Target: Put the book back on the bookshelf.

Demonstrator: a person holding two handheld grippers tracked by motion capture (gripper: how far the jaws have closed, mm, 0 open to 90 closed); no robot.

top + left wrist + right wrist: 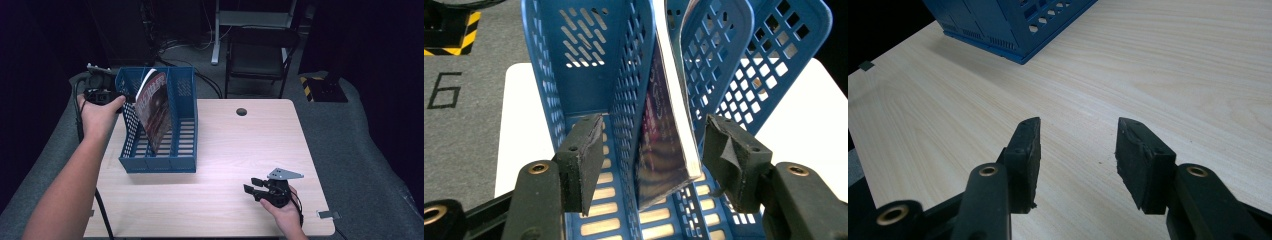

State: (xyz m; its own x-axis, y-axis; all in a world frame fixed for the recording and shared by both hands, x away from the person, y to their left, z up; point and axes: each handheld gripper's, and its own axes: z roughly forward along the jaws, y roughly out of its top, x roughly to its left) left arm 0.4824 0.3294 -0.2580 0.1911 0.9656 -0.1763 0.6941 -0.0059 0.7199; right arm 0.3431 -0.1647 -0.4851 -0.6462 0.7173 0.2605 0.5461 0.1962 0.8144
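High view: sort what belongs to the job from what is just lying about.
In the job:
- magazine, leaning in the middle slot
- blue file rack
- left claw, open at the rack's back edge; pads clear of the magazine

Lying about:
- right claw, open and empty over the table
- folding chair behind the table

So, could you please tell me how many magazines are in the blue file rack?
1: a single magazine stands tilted in the middle compartment of the blue file rack; its other slots look empty.
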